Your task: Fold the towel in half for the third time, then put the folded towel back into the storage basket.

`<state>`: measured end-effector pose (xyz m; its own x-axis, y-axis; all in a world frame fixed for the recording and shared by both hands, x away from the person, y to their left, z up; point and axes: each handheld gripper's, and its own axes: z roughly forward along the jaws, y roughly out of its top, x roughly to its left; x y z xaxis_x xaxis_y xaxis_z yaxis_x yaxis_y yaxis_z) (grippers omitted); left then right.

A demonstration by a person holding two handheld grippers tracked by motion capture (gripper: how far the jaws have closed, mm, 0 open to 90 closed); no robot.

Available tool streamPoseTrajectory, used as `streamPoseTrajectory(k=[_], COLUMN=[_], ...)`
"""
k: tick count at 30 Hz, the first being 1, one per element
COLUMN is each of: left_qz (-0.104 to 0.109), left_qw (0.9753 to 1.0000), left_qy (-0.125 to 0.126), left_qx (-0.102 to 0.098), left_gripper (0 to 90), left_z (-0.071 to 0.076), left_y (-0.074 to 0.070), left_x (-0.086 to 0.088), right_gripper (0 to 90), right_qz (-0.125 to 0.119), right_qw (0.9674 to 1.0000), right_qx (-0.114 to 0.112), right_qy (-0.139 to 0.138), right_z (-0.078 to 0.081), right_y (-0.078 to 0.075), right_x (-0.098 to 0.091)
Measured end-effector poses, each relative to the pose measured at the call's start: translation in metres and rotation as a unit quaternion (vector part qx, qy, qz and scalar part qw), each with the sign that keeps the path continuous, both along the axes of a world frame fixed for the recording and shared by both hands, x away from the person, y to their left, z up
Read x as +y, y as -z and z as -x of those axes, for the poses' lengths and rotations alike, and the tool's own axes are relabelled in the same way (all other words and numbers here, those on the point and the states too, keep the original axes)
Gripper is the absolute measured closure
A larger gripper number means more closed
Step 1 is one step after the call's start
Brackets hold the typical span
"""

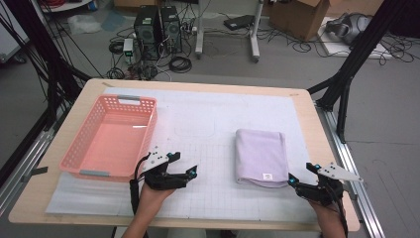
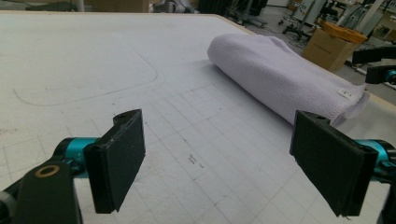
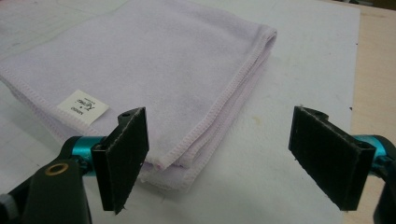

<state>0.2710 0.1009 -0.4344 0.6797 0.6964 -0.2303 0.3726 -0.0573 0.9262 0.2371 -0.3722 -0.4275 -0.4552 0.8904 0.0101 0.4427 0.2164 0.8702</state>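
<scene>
A folded lilac towel [image 1: 260,156] with a small white label lies on the white gridded mat, right of the middle. My right gripper [image 1: 301,173] rests just off the towel's near right corner. In the right gripper view the gripper [image 3: 224,158] stands open, with the corner of the towel [image 3: 154,60] just ahead of its left jaw and touching neither pad. My left gripper [image 1: 184,163] sits near the basket's front right corner. It is open [image 2: 224,163] over bare mat, and the towel [image 2: 280,74] lies farther off to its right.
A pink plastic basket [image 1: 148,131] stands at the left of the mat with nothing in it. The white mat [image 1: 208,124] covers most of the wooden table [image 1: 317,129]. Black frame legs, cables, computers and cardboard boxes stand on the floor beyond.
</scene>
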Motion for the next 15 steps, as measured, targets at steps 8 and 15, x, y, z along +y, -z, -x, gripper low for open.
streamPoseTrajectory(k=[8, 15], left_qz=[0.003, 0.004], left_qw=[0.9999, 0.9997], left_qy=[0.002, 0.002], left_qx=[0.011, 0.025], left_gripper=[18.6, 19.7], left_z=[-0.002, -0.013], left_y=[0.000, -0.003], left_x=[-0.005, -0.017], right_gripper=[19.0, 19.0], right_qz=[0.000, -0.003], right_qw=[1.0000, 0.9999], right_qx=[0.004, 0.010], right_qy=[0.001, 0.011], right_z=[-0.001, 0.000], right_y=[0.000, 0.000], right_x=[-0.002, -0.009])
